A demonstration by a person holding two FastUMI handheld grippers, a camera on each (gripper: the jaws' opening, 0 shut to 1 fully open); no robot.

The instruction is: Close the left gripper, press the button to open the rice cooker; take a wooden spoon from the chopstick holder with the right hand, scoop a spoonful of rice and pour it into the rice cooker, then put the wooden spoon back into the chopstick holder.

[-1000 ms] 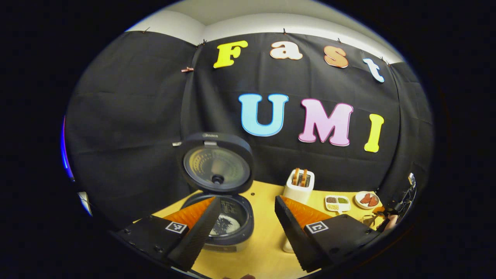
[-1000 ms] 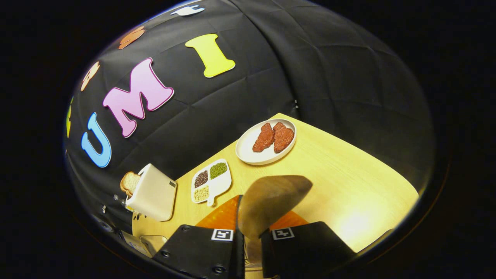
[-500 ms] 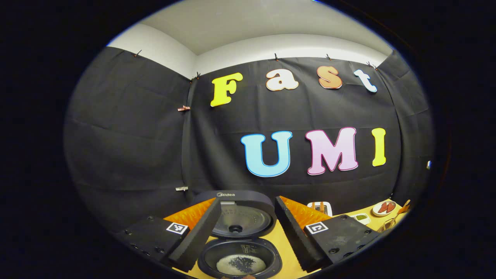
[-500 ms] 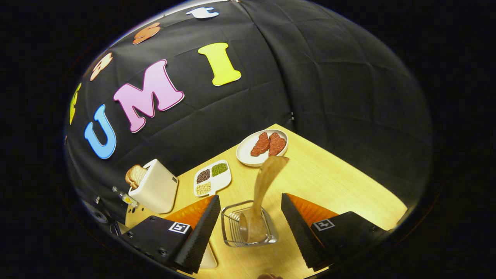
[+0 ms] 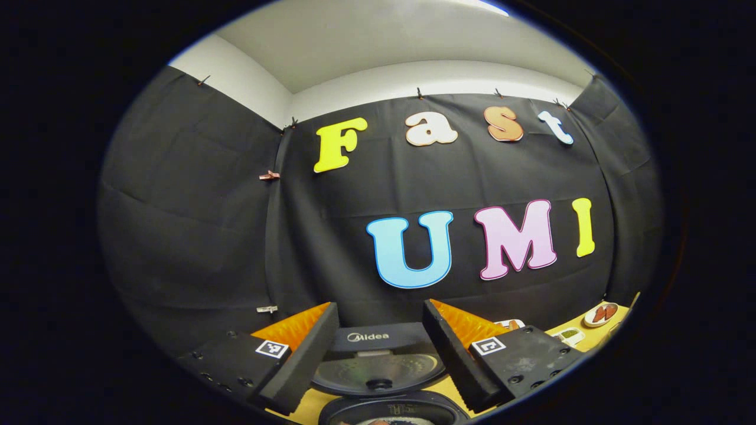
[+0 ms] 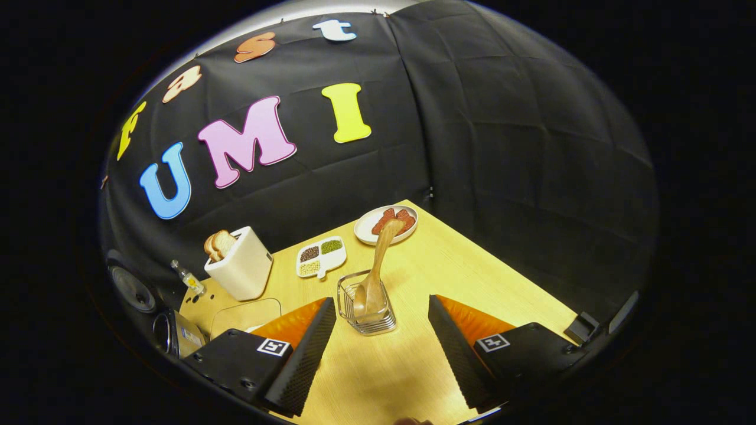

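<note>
Now we hold our right gripper [image 6: 381, 327] spread and empty, because the wooden spoon [image 6: 373, 277] stands just ahead between its fingers, bowl down in the chopstick holder [image 6: 366, 307], apparently delivered. Beyond sit the toaster [image 6: 241, 268] and plate [image 6: 371, 233]. Our left gripper [image 5: 378, 348], also parted and empty, shows what the right gripper view barely catches: the rice cooker [image 5: 378, 366], lid up.
</note>
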